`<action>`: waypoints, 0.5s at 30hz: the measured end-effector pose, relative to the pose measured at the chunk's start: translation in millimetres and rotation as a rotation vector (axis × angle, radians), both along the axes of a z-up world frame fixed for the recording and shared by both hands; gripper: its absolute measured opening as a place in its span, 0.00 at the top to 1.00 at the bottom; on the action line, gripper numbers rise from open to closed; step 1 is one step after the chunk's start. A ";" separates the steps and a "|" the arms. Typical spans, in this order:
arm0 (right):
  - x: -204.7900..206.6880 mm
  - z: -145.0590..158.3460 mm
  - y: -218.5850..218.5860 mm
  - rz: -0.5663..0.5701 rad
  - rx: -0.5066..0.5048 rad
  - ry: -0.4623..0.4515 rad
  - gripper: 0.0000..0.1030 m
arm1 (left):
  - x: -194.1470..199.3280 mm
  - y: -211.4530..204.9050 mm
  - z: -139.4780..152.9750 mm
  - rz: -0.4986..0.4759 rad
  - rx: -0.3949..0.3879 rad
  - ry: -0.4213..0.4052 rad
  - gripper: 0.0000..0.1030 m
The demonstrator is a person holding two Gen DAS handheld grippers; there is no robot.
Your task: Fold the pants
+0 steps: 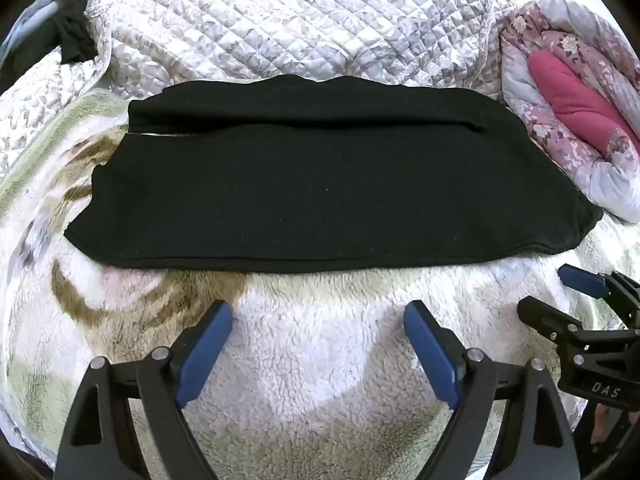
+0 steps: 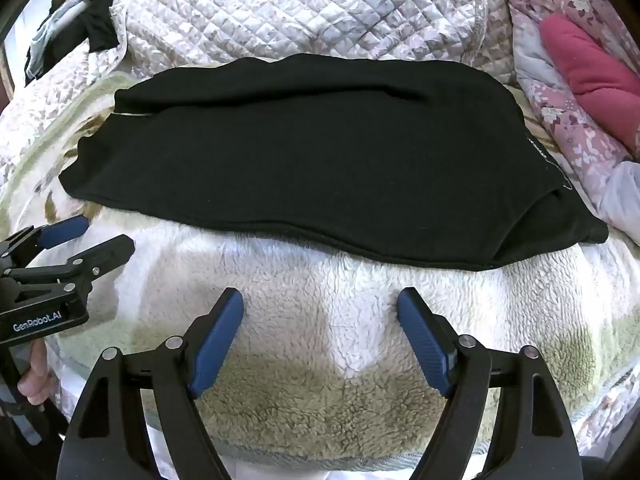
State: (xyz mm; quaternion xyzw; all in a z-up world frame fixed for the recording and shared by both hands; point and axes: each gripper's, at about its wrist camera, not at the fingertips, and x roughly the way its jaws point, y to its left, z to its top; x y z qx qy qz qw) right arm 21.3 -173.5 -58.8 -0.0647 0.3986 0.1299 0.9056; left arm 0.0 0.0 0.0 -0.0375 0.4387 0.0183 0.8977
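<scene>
Black pants (image 1: 320, 184) (image 2: 312, 144) lie flat and folded lengthwise across a fleece blanket (image 1: 312, 368) (image 2: 320, 344), one layer over the other, with a seam line running along the far side. My left gripper (image 1: 318, 310) (image 2: 104, 234) hovers open just short of the pants' near edge, with nothing between its blue pads. My right gripper (image 2: 320, 297) (image 1: 548, 290) is beside it, also open and empty, near the pants' right end. Neither gripper touches the cloth.
A quilted white cover (image 1: 280, 20) (image 2: 300, 4) is bunched behind the pants. At the right lies a rolled floral duvet (image 1: 568, 148) (image 2: 576, 136) with a pink lining (image 1: 576, 96). A dark garment (image 1: 72, 40) hangs at the far left. A hand (image 2: 36, 376) holds the left gripper's handle.
</scene>
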 end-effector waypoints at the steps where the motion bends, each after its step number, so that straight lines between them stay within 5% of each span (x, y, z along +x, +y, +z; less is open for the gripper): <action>1: 0.1 0.0 0.5 0.001 -0.001 0.000 0.23 | 0.0 0.0 0.0 0.000 -0.001 0.000 0.13; 15: 0.5 -0.1 -2.3 -0.006 -0.014 0.008 0.23 | -0.2 -0.2 -0.4 0.000 0.005 -0.001 0.13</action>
